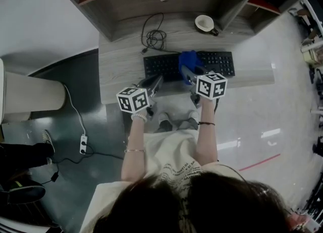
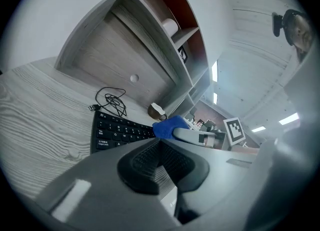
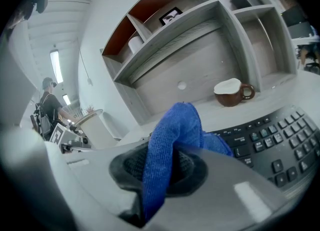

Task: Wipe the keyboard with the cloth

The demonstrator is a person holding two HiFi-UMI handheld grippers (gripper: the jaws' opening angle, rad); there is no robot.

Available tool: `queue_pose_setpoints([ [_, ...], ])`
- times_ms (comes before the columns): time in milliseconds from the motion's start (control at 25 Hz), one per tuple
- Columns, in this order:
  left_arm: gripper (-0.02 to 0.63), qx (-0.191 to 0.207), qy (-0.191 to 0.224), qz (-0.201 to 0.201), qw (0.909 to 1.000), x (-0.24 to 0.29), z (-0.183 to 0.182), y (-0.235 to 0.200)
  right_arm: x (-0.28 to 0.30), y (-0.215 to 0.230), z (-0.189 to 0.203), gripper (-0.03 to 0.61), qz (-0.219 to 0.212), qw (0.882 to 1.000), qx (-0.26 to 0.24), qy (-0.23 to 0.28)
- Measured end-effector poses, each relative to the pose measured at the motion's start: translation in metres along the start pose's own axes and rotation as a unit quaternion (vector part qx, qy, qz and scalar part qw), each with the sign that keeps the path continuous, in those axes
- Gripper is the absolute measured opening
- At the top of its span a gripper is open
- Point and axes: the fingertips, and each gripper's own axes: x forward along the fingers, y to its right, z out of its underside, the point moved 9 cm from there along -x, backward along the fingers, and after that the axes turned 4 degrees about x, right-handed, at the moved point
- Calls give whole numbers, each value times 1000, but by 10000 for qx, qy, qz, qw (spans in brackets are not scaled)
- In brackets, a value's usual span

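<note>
While gripped, cloth (image 3: 172,140) seemingly touches keyboard (image 3: 280,147).

Left of the left claw (image 1: 155,80) the worktop (image 1: 116,65) lies bare, open to a sideways pass. The right claw (image 1: 187,71) is near on its other side, leaving little room between them. Ahead of both, the keyboard (image 1: 161,65) stretches across. Beyond it a coiled cable (image 1: 155,38) lies ahead of the left claw and a mug (image 1: 205,23) ahead of the right, with bare wood between. The shelf unit's back panel (image 1: 151,5) closes the far side.
</note>
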Motion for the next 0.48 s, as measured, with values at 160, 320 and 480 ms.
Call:
queue_pose_setpoints([
  [160,-3,11,-1,9,10000,-3,-1,-2,3,-4,0,52,-19,10000,-4,17],
  [320,-3,11,-13,4,10000,-7,0,-4,7,-10,2,52,-74,10000,-17,-6],
  [480,-3,-1,0,-52,10000,-14,1,-6,13,-16,4,52,-150,9999,-50,-32],
])
